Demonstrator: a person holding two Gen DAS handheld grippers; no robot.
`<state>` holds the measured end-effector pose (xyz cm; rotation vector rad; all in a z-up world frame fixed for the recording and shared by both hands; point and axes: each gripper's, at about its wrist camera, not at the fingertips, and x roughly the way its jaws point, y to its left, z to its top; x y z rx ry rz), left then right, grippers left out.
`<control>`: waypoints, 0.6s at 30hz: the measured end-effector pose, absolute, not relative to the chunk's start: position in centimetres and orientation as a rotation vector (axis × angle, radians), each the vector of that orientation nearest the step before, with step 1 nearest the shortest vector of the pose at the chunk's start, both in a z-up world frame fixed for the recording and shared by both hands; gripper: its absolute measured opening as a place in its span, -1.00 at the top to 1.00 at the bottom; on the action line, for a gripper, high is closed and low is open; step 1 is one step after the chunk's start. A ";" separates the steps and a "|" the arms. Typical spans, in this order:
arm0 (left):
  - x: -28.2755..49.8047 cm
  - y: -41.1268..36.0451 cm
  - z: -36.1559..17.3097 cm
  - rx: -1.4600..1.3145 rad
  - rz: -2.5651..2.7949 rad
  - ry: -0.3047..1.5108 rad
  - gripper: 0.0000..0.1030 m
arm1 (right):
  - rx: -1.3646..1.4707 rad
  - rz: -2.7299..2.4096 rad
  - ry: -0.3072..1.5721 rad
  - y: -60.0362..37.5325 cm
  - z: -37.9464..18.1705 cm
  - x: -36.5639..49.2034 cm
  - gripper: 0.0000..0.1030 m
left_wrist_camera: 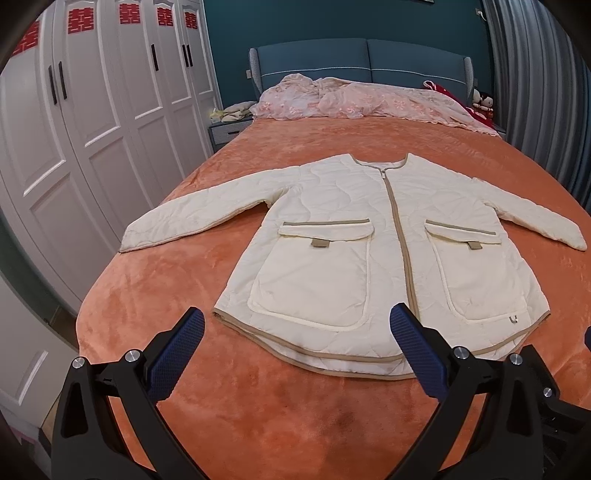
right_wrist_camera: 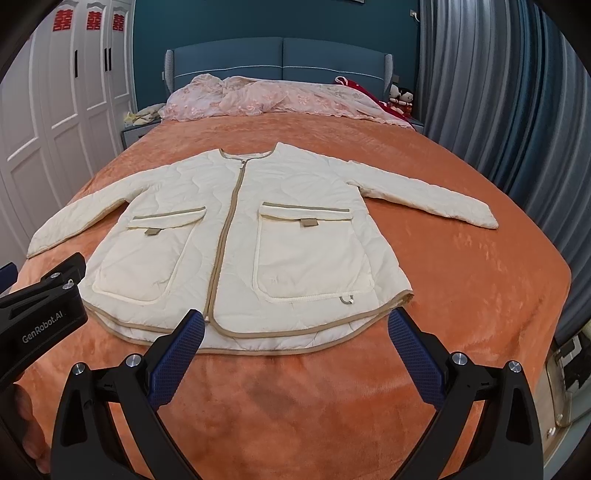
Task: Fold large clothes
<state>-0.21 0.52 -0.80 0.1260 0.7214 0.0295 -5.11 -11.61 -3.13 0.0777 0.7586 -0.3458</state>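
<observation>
Left tool (left_wrist_camera: 297, 325) and right tool (right_wrist_camera: 295, 325) both hung wide open and empty just short of the hem, seemingly because the cream jacket (left_wrist_camera: 369, 236) already lay zipped and flat on the bed (left_wrist_camera: 258, 424), unfolded.

You are facing a bed (left_wrist_camera: 258, 424) covered by an orange plush blanket (right_wrist_camera: 461, 280), which shows a darker patch near its foot. A padded blue headboard (left_wrist_camera: 365, 61) stands against a dark teal wall (right_wrist_camera: 221, 22). A crumpled pink floral cover (right_wrist_camera: 280, 98) lies across the head end, with red fabric and small dolls (right_wrist_camera: 400, 96) at its right corner. To your left stands a white panelled wardrobe (left_wrist_camera: 96, 122) bearing red paper cut-outs (left_wrist_camera: 129, 14). Grey curtains (right_wrist_camera: 487, 110) hang on the right. A nightstand (left_wrist_camera: 229, 133) holds pale items.
</observation>
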 end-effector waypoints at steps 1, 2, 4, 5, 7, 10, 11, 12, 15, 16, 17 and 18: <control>-0.2 0.5 -0.8 0.126 0.029 0.722 -0.90 | 0.076 -0.347 0.758 -11.6 -3.1 -5.1 -0.90; -0.2 0.5 -0.9 0.127 0.031 0.722 -0.90 | 0.076 -0.347 0.759 -11.6 -3.2 -5.1 -0.90; -0.2 0.5 -0.9 0.126 0.033 0.724 -0.90 | 0.075 -0.346 0.759 -11.6 -3.2 -5.1 -0.90; -0.3 0.5 -0.9 0.126 0.034 0.724 -0.91 | 0.075 -0.346 0.760 -11.6 -3.2 -5.1 -0.90; -0.3 0.5 -1.0 0.127 0.035 0.726 -0.90 | 0.076 -0.345 0.760 -11.6 -3.2 -5.1 -0.90; -0.3 0.6 -1.1 0.127 0.036 0.727 -0.90 | 0.078 -0.346 0.760 -11.6 -3.3 -5.2 -0.90; -0.3 0.6 -1.1 0.127 0.038 0.727 -0.90 | 0.079 -0.345 0.759 -11.6 -3.3 -5.2 -0.90; -0.3 0.6 -1.1 0.126 0.037 0.727 -0.91 | 0.078 -0.345 0.759 -11.6 -3.3 -5.2 -0.90; -0.3 0.6 -1.1 0.126 0.039 0.727 -0.90 | 0.076 -0.345 0.758 -11.5 -3.3 -5.2 -0.90; -0.4 0.7 -1.2 0.126 0.040 0.727 -0.90 | 0.077 -0.345 0.758 -11.6 -3.3 -5.2 -0.90; -0.3 0.7 -1.2 0.128 0.040 0.727 -0.91 | 0.076 -0.345 0.759 -11.6 -3.3 -5.2 -0.90; -0.3 0.7 -1.2 0.128 0.041 0.727 -0.90 | 0.077 -0.345 0.760 -11.6 -3.2 -5.2 -0.90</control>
